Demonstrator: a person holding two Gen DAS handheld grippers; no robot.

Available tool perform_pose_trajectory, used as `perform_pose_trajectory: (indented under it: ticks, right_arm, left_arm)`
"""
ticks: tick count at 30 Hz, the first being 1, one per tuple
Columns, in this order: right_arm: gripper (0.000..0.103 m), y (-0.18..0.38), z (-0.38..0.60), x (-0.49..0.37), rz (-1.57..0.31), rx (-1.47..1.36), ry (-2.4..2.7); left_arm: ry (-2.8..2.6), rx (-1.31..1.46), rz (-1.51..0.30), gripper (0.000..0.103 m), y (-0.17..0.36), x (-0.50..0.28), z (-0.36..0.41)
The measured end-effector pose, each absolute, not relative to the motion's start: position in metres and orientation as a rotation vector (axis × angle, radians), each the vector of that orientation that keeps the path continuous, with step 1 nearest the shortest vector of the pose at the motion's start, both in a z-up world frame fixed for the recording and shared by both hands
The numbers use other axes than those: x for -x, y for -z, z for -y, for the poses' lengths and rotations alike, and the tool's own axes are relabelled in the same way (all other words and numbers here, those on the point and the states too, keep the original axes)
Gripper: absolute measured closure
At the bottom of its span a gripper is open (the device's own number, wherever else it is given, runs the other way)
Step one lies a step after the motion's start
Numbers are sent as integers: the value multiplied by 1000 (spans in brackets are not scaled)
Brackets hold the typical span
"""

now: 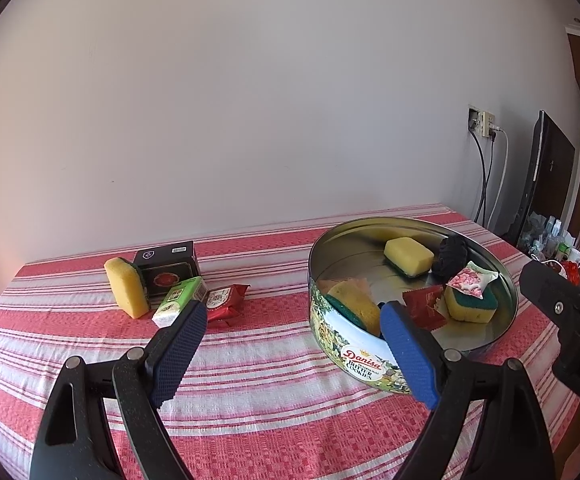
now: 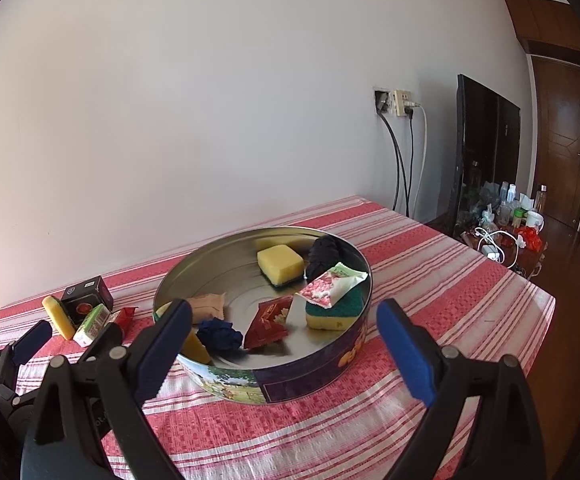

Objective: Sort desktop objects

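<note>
A round Danisa cookie tin (image 1: 354, 354) (image 2: 310, 376) stands on the striped tablecloth. It holds several sponges (image 2: 280, 266), a red snack packet (image 2: 268, 322), a pink-and-white packet (image 2: 330, 286), a dark blue ball (image 2: 218, 334) and a black scrunchie (image 2: 322, 254). To its left on the cloth lie a yellow sponge (image 1: 126, 286), a black box (image 1: 166, 270), a green-and-white pack (image 1: 180, 296) and a red packet (image 1: 226, 300). My left gripper (image 1: 294, 320) is open and empty, between the loose items and the tin. My right gripper (image 2: 284, 320) is open and empty above the tin's near side.
The table (image 1: 250, 380) abuts a white wall. A wall socket with cables (image 2: 400, 108) and a dark TV screen (image 2: 486, 148) are at the right. A side surface with bottles and chargers (image 2: 506, 220) lies beyond the table's right edge.
</note>
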State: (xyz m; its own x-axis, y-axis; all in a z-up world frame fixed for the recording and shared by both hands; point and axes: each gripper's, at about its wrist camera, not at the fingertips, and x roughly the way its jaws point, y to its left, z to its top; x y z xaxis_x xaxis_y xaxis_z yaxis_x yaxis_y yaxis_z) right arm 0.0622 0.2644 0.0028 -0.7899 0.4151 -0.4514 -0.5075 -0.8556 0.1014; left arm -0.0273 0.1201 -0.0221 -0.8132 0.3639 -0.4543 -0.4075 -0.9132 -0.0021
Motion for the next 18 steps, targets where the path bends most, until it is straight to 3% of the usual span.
perform_pose_trajectory:
  ticks: [18]
  right_arm:
    - [8, -1, -260, -54, -306, 584, -2586]
  left_arm:
    - [-2667, 641, -124, 13, 21, 31, -114]
